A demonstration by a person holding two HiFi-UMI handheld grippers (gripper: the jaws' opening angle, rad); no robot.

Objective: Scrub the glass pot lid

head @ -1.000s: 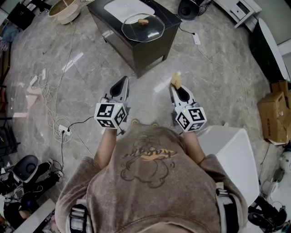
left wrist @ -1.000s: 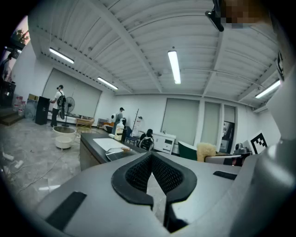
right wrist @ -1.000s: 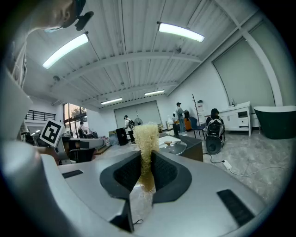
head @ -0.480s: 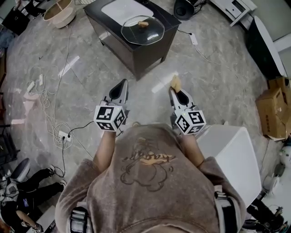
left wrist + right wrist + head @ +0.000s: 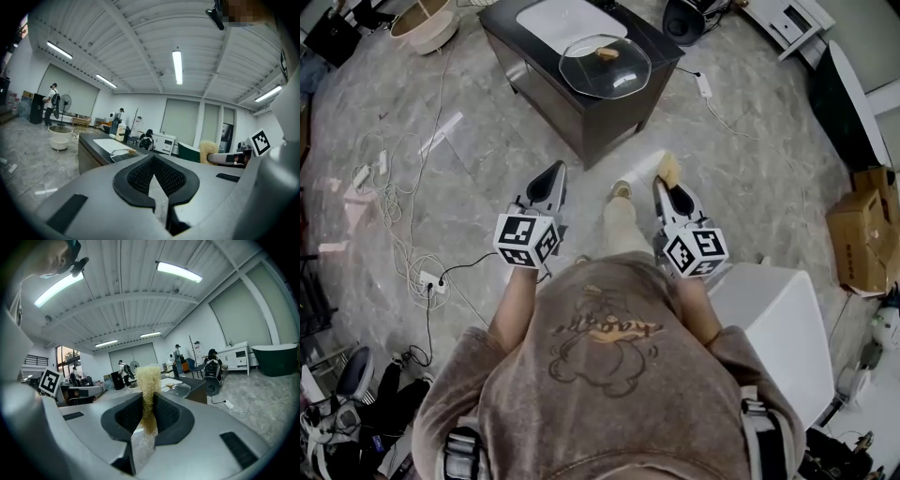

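– Between the left gripper [image 5: 553,173] and the right gripper [image 5: 668,180], what has changed?
– A trouser leg [image 5: 623,220] has been swung forward. The desk [image 5: 598,120] is being approached, with scrubbing not yet begun. The glass pot lid [image 5: 605,64] is set at the desk's near right edge.
– And the jaws?
– Left pressed together on nothing, right clamped on a yellow scrub pad [image 5: 667,165]. Floor cables [image 5: 403,178] are seen well left, and no obstacle is found.

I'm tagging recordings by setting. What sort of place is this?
Probably a large lab or studio hall, not a home kitchen: loose cables on the floor, cardboard boxes, ceiling strip lights.
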